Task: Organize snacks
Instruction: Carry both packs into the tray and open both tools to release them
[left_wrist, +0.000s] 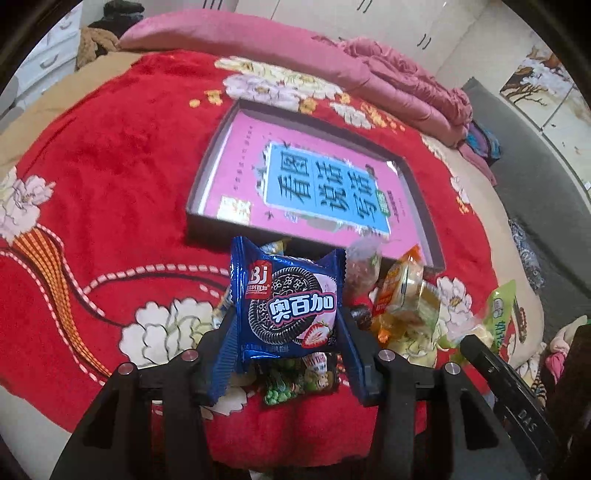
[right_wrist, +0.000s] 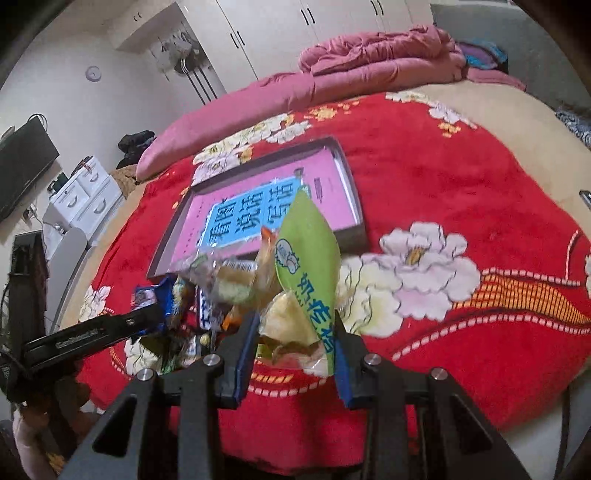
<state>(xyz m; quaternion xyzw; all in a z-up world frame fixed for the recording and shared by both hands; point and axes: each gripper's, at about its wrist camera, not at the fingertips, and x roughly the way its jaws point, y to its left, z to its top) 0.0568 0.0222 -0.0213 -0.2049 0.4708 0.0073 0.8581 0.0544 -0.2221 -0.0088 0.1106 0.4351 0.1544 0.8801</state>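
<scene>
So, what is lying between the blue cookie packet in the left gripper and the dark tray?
In the left wrist view, only a yellow-wrapped snack peeks out behind the blue cookie packet, just before the dark tray; the rest is hidden.

Blue cookie packet hides part of snack pile.

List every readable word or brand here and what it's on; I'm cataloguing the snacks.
"Bj" and "奥百加": blue cookie packet in the left hand-held gripper.
"看图说话写话": pink book in the box.
Green snack bag in the right hand-held gripper: characters too blurred.
Other wrappers: unreadable.
</scene>
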